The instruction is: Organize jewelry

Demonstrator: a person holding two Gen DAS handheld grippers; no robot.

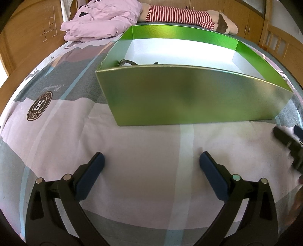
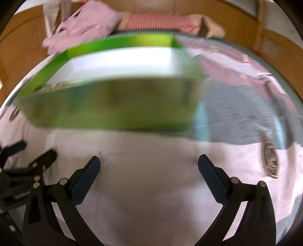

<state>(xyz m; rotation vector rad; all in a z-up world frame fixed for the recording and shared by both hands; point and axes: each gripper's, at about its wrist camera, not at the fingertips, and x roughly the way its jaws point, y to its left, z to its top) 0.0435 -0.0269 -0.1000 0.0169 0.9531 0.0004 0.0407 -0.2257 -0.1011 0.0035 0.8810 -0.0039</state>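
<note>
Bed sheet (image 1: 142, 151) was the work surface: pink and grey patchwork print, soft, nothing rigid under it. At the far end lay a pink jacket (image 1: 102, 19) and a striped plush toy (image 1: 180, 15), well clear of where we worked.

Green box (image 1: 189, 98) sat open-topped in the middle, white inside, near wall facing us. We judged it the drop target, lid off for access from above. Over the near wall's left end we could see a dark jewelry piece (image 1: 125, 62) on the box floor, by the wall; type too small to tell. In the right wrist view a brownish bracelet-like item (image 2: 269, 160) lay loose on the sheet, right of the box, blurred.

Our left gripper (image 1: 151, 170) hovered low over the sheet short of the box, fingers spread wide, nothing between them. Our right gripper (image 2: 149, 170) was likewise spread and empty; its view was motion-smeared, so we read it as mid-move. Likely next pick: the loose item, though that is a guess.
</note>
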